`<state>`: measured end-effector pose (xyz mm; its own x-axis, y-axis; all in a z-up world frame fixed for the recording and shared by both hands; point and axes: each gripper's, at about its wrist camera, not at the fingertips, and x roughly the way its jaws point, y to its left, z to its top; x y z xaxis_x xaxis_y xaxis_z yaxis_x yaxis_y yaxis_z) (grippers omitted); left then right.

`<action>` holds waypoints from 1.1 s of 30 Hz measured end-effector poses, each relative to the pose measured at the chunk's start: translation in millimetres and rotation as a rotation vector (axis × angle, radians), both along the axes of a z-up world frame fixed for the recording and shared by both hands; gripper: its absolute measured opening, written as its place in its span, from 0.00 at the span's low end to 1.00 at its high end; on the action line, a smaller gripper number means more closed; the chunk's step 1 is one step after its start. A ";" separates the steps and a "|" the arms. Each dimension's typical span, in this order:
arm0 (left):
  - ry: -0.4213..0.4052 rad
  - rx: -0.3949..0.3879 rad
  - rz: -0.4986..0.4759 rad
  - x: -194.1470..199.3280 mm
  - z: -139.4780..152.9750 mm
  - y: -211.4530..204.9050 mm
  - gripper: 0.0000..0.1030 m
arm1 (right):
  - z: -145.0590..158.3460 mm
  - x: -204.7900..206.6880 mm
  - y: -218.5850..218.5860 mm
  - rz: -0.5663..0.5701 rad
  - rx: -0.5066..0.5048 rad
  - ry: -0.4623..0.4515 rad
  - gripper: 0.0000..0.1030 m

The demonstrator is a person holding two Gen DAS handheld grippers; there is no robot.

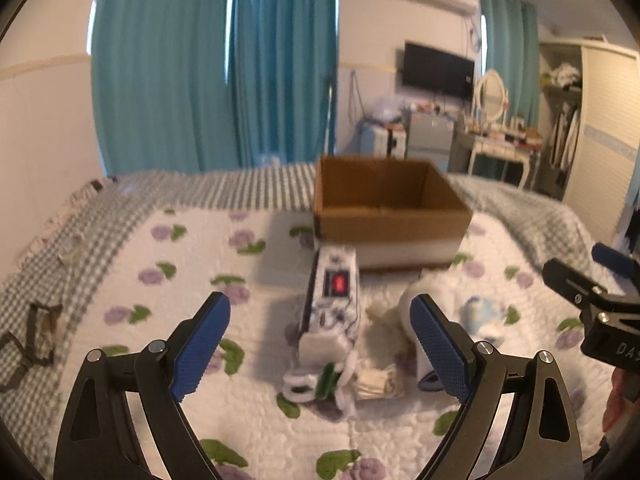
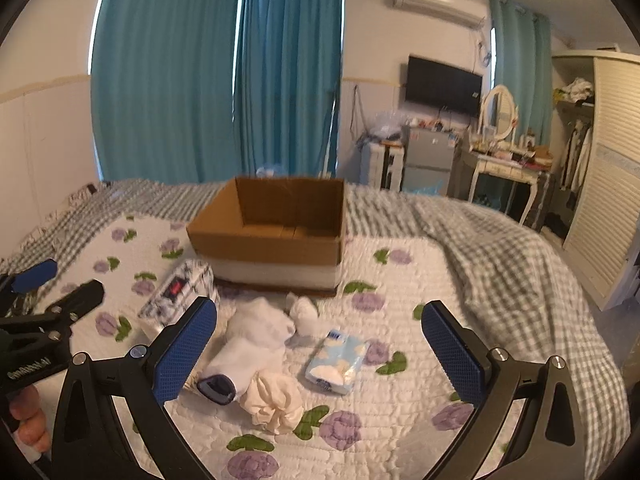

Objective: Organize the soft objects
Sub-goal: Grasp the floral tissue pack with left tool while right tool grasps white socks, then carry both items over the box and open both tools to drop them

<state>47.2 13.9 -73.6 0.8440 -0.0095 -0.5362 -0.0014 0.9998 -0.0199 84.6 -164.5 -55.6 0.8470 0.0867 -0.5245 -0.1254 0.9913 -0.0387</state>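
Observation:
An open cardboard box [image 1: 390,204] [image 2: 272,224] stands on the bed. In front of it lie a patterned tissue pack with a red label [image 1: 334,300] [image 2: 176,292], white socks [image 2: 256,340] [image 1: 416,300], a cream sock bundle [image 2: 276,400], a small white ball of cloth [image 2: 304,314] and a light blue tissue packet [image 2: 338,362] [image 1: 482,314]. My left gripper [image 1: 320,348] is open above the tissue pack's near end. My right gripper [image 2: 320,354] is open and empty above the socks and blue packet.
The bed has a floral quilt [image 2: 400,420] and a grey checked blanket [image 2: 500,240]. Teal curtains [image 2: 216,72], a fridge [image 2: 428,160], a dressing table [image 2: 508,164] and a wardrobe [image 2: 608,180] stand beyond. A white-and-green item [image 1: 320,380] lies by the tissue pack.

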 end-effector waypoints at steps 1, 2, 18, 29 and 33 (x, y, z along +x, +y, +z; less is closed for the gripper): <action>0.021 0.003 -0.001 6.4 -8.0 -1.1 0.89 | -6.5 6.1 2.1 0.006 -0.005 0.024 1.00; 0.040 0.005 0.001 13.0 -15.4 -2.0 0.89 | -14.3 13.8 4.8 0.011 -0.015 0.045 1.00; 0.169 -0.026 -0.051 84.5 -63.6 -7.7 0.42 | -65.4 88.6 16.2 0.036 -0.018 0.216 0.99; 0.109 -0.069 -0.038 77.0 -40.2 18.7 0.42 | -90.4 111.5 61.1 0.129 -0.008 0.320 0.79; 0.136 -0.074 -0.033 72.0 -41.1 23.3 0.42 | -104.1 118.7 64.2 0.115 -0.011 0.366 0.60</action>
<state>119.2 37.2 -114.7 0.7621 -0.0800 -0.6425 0.0238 0.9951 -0.0957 203.3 -100.3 -159.7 0.5886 0.1628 -0.7918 -0.2433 0.9698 0.0185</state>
